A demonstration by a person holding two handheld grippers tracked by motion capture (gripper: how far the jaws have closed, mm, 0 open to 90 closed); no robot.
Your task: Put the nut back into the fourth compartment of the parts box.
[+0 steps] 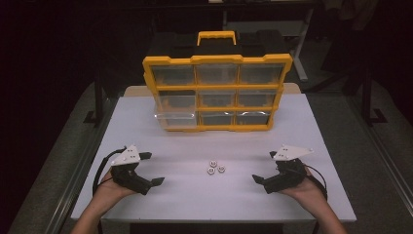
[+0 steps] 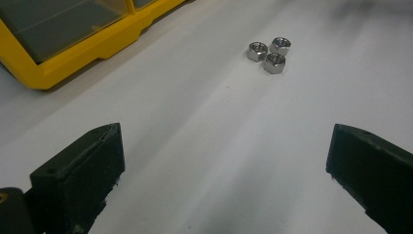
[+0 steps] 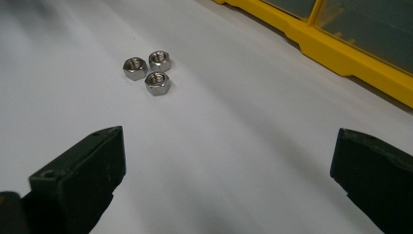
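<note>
left hand-held gripper (image 1: 152, 168): jaws spread wide, holding nothing, at the counter's (image 1: 146, 122) near-left | three steel hex nuts (image 1: 215, 167): clustered, touching, near-centre between both grippers | yellow drawer organizer (image 1: 217, 92): upright at the far side, lower-left drawer pulled out a little | right hand-held gripper (image 1: 265, 167): jaws wide, empty, near-right

three nuts (image 1: 216, 167) lie between two spread-jawed tools, organizer (image 1: 216, 92) behind.
</note>
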